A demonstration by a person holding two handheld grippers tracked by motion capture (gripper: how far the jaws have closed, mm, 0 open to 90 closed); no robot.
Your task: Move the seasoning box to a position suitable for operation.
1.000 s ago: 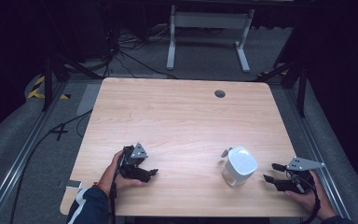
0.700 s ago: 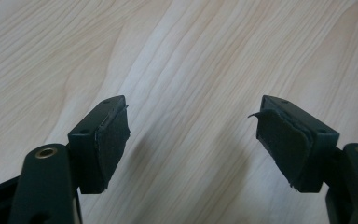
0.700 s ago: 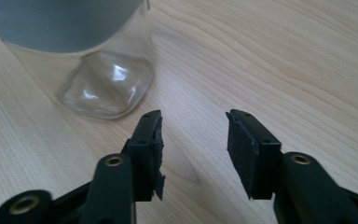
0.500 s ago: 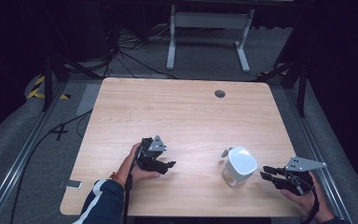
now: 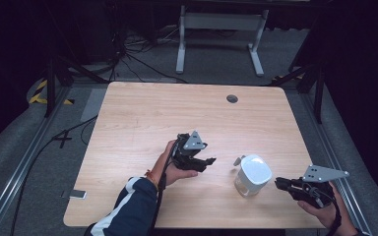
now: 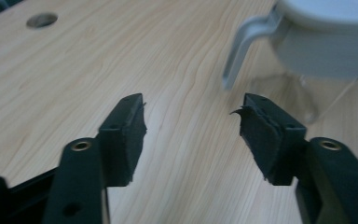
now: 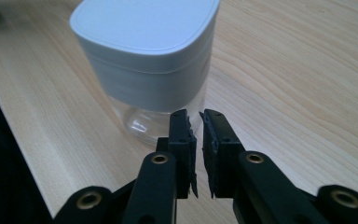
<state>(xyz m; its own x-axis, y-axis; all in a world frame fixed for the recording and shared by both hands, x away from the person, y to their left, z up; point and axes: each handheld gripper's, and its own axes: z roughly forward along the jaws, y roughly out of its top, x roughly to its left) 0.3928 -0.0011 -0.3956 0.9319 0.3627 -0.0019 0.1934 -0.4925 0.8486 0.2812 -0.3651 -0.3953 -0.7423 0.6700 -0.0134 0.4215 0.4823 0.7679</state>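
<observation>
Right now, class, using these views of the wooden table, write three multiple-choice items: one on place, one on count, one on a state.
1. Where does the clear jar with the white square lid and grey handle stand?
A. between the two grippers
B. beside the cable hole
C. on the floor

2. How many round holes pierce the light wooden table?
A. three
B. one
C. none

3. How do the right gripper jaws stand?
A. clamped on the lid
B. spread wide
C. nearly together, nothing between

Answers: 1 A, the high view shows the jar between the left gripper and the right one. 2 B, a single hole near the far edge. 3 C, the right gripper view shows a thin empty gap.
</observation>
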